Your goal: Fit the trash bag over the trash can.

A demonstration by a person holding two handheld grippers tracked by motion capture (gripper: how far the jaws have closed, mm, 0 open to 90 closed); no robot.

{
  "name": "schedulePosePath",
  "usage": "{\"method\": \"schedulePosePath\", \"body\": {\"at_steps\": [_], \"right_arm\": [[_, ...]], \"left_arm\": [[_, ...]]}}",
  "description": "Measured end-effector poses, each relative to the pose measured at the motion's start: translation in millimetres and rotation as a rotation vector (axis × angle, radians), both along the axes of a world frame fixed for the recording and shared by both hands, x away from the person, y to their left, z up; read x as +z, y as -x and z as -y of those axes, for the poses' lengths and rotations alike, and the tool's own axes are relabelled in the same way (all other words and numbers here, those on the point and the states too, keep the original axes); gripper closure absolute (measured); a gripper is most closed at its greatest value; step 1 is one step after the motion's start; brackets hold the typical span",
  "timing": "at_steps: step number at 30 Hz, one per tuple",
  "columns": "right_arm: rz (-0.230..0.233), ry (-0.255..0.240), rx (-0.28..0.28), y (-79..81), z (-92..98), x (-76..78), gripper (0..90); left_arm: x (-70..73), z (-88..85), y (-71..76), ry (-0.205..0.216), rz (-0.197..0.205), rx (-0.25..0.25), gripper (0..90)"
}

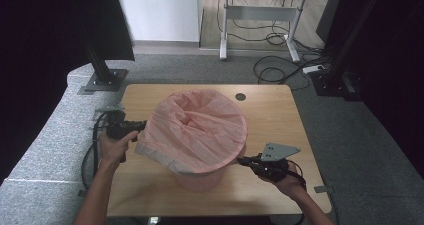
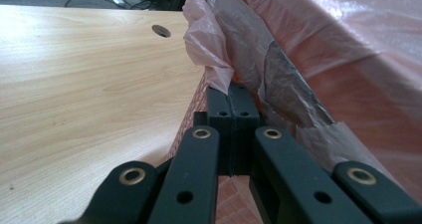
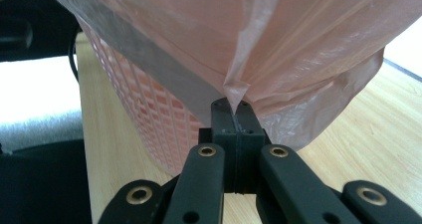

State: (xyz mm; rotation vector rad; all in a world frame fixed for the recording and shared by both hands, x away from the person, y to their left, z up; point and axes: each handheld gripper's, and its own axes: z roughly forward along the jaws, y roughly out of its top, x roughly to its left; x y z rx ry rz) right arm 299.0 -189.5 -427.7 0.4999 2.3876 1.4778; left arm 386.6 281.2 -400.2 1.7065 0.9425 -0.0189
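The pink bag [image 1: 200, 130] drapes over a pink mesh bin [image 1: 200, 177] standing mid-table, its rim folded down outside the basket. At the bin's nine o'clock the left gripper [image 1: 141, 125] is clenched on a bunched fold of the bag's edge. At about four o'clock the right gripper [image 1: 243, 160] is pinched tight on a thin tuck of the bag's hem. The wooden table [image 1: 280, 120] has a round hole [image 1: 240, 96] near its far edge, at one o'clock from the bin.
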Motion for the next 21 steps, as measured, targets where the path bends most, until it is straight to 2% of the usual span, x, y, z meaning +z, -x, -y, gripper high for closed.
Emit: {"method": "schedulePosePath", "body": {"at_steps": [4,9,15,21], "right_arm": [[-0.006,0.020,0.005,0.3,-4.3,-4.2,90.0],[0.002,0.027,-0.024,-1.1,-3.5,-6.8,90.0],[-0.031,0.025,-0.008,-3.4,4.0,-8.9,90.0],[-0.038,0.032,0.013,1.5,8.6,-12.3,90.0]], "left_arm": [[-1.6,0.7,5.3,-0.018,0.003,-0.009,90.0],[-6.3,3.3,15.5,-0.030,0.012,-0.033,90.0],[-14.2,4.7,24.5,-0.022,0.006,-0.057,90.0],[-20.1,1.0,31.6,-0.019,0.010,-0.065,90.0]]}}
